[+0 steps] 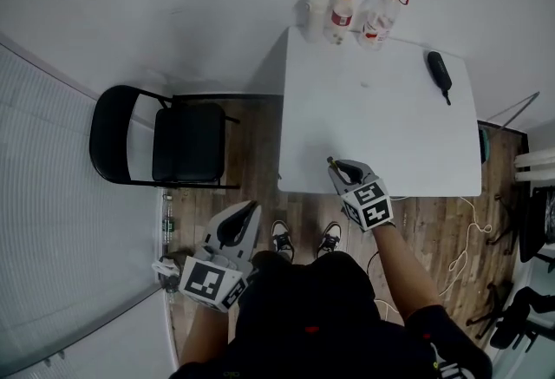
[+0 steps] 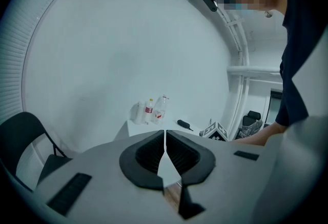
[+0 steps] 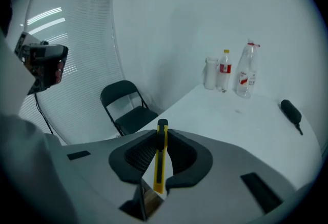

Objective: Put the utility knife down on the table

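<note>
The utility knife (image 3: 160, 159) is not on the surface (image 1: 381, 108) yet. It sits clenched in the right claw (image 3: 162, 138), which hangs just over the near edge of the surface, angled downward. The pads press on the knife's two flat sides, so it stands on its narrow edge between them.

It looks like a slim yellow snap-off cutter with a black front end. I'd judge it light and stiff, with smooth plastic sides that could pivot or slide in a loose pinch. The hold already sits about where I would want it, on the flat sides of the body and well back from the nose. I can't tell whether any blade is out, so the front end is best treated as sharp.

Its long axis runs straight along the line the claw points. The black nose sticks out past the pads, toward the middle of the surface and slightly down. The yellow tail reaches back into the throat of the claw. In the head view the nose (image 1: 330, 162) just crosses the near edge of the surface. Set down like this, it would likely touch nose first and then tip over onto a flat side.

The left claw (image 2: 165, 138) is closed on nothing, held low off the near-left corner of the surface, above the floor.
</note>
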`<action>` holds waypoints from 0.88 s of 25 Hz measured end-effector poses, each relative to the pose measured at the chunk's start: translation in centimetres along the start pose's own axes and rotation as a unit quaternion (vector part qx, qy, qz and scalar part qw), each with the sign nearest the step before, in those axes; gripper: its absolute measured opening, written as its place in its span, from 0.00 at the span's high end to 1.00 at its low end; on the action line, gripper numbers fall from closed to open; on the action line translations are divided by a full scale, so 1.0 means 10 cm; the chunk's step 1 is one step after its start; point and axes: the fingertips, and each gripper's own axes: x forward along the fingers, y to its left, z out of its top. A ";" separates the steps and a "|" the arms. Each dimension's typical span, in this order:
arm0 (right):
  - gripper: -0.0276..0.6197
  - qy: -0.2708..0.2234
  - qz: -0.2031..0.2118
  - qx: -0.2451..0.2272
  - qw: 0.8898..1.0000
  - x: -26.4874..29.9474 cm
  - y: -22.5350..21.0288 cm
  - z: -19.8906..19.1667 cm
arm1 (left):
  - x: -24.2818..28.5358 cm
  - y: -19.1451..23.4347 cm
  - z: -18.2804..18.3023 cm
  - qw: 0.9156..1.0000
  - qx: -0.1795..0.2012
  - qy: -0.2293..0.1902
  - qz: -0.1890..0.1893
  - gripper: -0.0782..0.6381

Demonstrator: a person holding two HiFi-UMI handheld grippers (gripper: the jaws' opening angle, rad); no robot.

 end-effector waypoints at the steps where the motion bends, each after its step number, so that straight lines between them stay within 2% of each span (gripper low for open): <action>1: 0.84 0.012 0.006 0.002 1.000 0.08 0.02 -0.09 | -0.01 0.01 -0.04 1.000 -0.003 0.004 0.003 0.85; 5: 0.84 0.060 0.020 -0.003 0.998 0.39 0.08 -0.36 | -0.04 0.08 -0.13 1.000 -0.016 0.012 0.015 0.85; 12: 0.84 0.128 0.017 -0.027 0.991 0.74 0.06 -0.66 | -0.04 0.19 -0.18 0.999 -0.027 0.020 0.021 0.85; 22: 0.84 0.166 0.017 -0.054 0.985 0.84 0.05 -0.87 | 0.06 0.12 -0.08 0.999 -0.030 0.005 -0.021 0.85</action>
